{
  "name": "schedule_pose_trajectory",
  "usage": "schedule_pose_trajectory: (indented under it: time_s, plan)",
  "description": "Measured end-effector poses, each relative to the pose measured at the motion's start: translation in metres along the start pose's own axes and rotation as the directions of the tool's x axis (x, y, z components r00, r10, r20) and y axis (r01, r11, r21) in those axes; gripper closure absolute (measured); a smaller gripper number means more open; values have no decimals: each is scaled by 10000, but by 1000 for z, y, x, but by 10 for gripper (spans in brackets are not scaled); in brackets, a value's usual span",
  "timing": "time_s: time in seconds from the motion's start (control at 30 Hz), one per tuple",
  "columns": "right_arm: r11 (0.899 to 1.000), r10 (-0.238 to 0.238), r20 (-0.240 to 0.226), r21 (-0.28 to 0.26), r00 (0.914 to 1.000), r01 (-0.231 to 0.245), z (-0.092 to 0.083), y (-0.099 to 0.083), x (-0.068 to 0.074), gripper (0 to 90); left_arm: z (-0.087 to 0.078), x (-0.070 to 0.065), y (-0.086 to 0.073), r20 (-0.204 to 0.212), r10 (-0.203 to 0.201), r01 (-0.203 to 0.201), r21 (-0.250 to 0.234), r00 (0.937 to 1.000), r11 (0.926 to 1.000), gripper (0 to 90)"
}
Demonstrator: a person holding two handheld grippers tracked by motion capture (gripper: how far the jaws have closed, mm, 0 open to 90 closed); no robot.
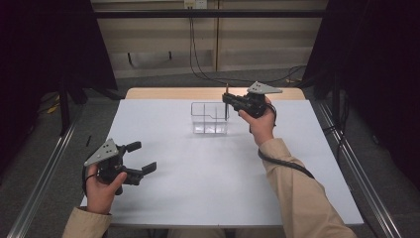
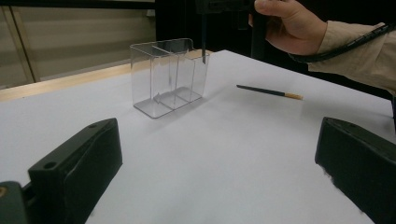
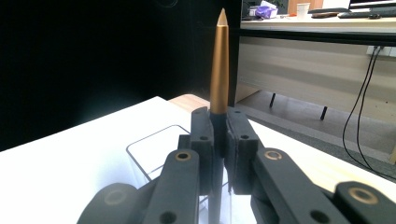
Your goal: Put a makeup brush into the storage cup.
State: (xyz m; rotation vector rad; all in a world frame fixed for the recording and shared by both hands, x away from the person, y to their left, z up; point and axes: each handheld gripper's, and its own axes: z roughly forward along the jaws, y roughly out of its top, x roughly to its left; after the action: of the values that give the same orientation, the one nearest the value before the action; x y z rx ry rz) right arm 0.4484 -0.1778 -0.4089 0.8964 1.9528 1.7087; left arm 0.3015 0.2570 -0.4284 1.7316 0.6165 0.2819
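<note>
A clear plastic organiser (image 1: 209, 119) with several compartments stands at the middle of the white table (image 1: 208, 183). My right gripper (image 1: 227, 99) is shut on a dark pen with a gold end (image 1: 227, 108), held upright over the organiser's right end; its lower tip hangs just inside the rim (image 2: 204, 51). In the right gripper view the jaws (image 3: 219, 135) clamp the pen (image 3: 219, 65), and the organiser's rim (image 3: 149, 140) lies below. My left gripper (image 1: 142, 156) rests open near the table's front left, with nothing between its fingers (image 2: 79, 163).
A second dark pen with a tan end (image 2: 268, 91) lies flat on the table to the right of the organiser (image 2: 168, 74), under the person's right hand (image 2: 289, 23). Metal rails run along both sides of the table. Cables hang on the back wall (image 1: 198, 59).
</note>
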Motion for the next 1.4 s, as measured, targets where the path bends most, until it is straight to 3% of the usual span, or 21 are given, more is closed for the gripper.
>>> schedule_pose_trajectory:
  time_s: [0.5,0.57,0.63,0.77,1.0,1.17,1.4]
  plan:
    - [9998,188,-28,-16,9998,-188,-1,-5,-1,829,0,0,0,-5,-54,54,-26,10000,10000,7]
    - [9993,369,-111,-85,9993,-370,-1,-5,-1,765,0,1,0,-8,3,-3,17,10000,10000,8]
    - [9987,502,-219,-32,9985,-502,-2,-4,-1,646,0,1,-1,-8,-1,1,13,10000,10000,8]
    - [9987,509,-450,14,9977,-509,-4,-2,0,490,0,1,-1,-58,-112,113,14,9999,9999,8]
    - [9993,377,-701,34,9968,-375,-12,-2,0,406,0,1,-1,-77,-22,22,6,10000,10000,8]
    - [9977,653,-566,223,9963,-642,-19,-3,1,303,1,0,-1,-67,-32,32,12,10000,10000,8]
    - [9976,590,-480,383,9971,-572,-26,-3,4,185,1,1,-1,-112,-12,12,49,9999,10000,8]
